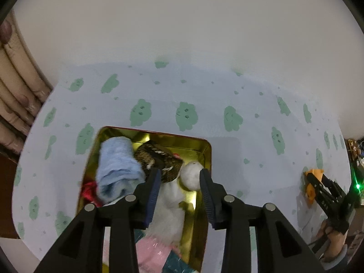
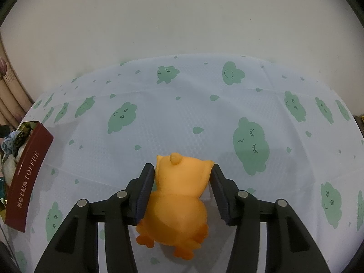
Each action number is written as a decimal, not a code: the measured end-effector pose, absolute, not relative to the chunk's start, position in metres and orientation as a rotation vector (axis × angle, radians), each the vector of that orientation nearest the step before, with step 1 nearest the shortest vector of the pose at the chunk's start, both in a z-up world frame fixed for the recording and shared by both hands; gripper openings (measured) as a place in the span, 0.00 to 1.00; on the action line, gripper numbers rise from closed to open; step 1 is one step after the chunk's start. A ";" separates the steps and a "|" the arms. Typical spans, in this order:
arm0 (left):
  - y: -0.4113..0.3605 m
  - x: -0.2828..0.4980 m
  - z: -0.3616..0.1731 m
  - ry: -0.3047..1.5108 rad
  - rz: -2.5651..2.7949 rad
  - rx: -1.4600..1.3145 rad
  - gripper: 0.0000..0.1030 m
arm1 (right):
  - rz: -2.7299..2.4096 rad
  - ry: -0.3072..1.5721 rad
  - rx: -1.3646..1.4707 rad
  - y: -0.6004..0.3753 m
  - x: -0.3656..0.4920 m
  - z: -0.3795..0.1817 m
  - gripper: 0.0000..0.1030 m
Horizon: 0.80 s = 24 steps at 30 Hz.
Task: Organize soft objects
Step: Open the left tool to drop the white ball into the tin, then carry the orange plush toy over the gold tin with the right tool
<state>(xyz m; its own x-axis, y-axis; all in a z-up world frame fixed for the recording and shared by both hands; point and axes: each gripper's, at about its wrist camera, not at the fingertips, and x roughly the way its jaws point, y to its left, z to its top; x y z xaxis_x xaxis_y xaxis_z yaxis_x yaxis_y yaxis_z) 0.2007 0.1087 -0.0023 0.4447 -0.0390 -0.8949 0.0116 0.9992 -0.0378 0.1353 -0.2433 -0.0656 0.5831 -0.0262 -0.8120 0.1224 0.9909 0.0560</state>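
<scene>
Rubbery orange duck (image 2: 179,200), fluffy towel (image 1: 118,166), gold tin (image 1: 204,150)

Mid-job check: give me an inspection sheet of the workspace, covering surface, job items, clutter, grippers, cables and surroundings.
Surface: pale tablecloth with green cloud print, lightly creased.
Job's things: red toffee tin, gold inside, holds a blue fluffy cloth, a brown patterned piece, a white plush, and pink and red items. An orange duck toy lies on the cloth, apart from the tin.
Clutter: nothing seen.
Grippers: left gripper open above the tin, white plush between the jaws, not pinched; right gripper closed on the duck toy.
Cables: nothing seen.
Surroundings: plain wall; cream curtain at left.
</scene>
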 end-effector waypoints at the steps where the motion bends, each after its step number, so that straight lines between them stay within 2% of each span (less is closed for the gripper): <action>1: 0.110 0.197 0.001 1.098 -0.029 -0.022 0.35 | -0.084 0.944 0.107 -0.244 0.135 -0.066 0.47; 7: 0.123 0.161 0.019 1.018 0.011 0.017 0.35 | -0.080 0.918 0.071 -0.238 0.132 -0.064 0.41; 24: 0.204 0.103 0.024 0.935 0.194 -0.030 0.35 | -0.061 0.906 0.007 -0.206 0.129 -0.048 0.39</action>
<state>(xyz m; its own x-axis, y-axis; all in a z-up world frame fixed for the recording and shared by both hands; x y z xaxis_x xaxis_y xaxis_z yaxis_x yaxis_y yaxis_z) 0.1029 0.2038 0.0241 0.5778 0.1529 -0.8017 -0.1792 0.9821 0.0582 0.1293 -0.2057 -0.0477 0.6156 -0.0498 -0.7865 0.0558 0.9983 -0.0195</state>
